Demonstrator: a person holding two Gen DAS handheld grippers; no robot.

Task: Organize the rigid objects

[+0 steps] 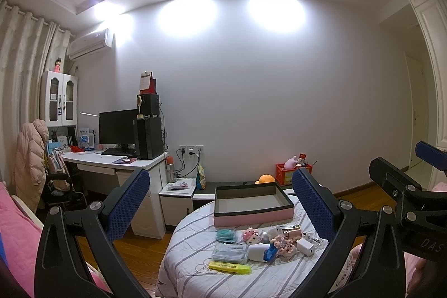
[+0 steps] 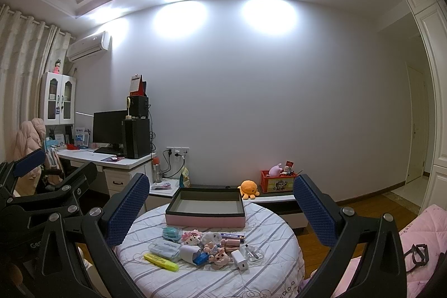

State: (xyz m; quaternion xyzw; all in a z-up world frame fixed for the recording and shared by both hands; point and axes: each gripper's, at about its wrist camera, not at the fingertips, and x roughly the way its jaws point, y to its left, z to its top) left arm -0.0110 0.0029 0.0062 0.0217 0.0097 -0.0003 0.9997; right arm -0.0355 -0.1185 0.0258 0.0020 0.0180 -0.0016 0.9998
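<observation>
An empty pink box with a dark rim (image 1: 252,204) (image 2: 205,207) stands at the far side of a round table with a striped cloth (image 1: 195,267) (image 2: 268,278). In front of it lie small items: a yellow highlighter (image 1: 229,267) (image 2: 161,262), a clear case (image 1: 230,253) (image 2: 164,249), a teal item (image 1: 225,235) (image 2: 170,233), a white charger (image 1: 305,246) (image 2: 240,260), small figurines (image 1: 283,245) (image 2: 219,256). My left gripper (image 1: 222,203) and right gripper (image 2: 220,207) are both open and empty, held above and short of the table.
A white desk with monitor and computer tower (image 1: 148,137) (image 2: 135,137) stands at the left. A low shelf behind the table holds an orange plush (image 2: 248,189) and a red crate (image 1: 287,175) (image 2: 275,180). Pink bedding (image 1: 16,231) (image 2: 427,231) flanks the table.
</observation>
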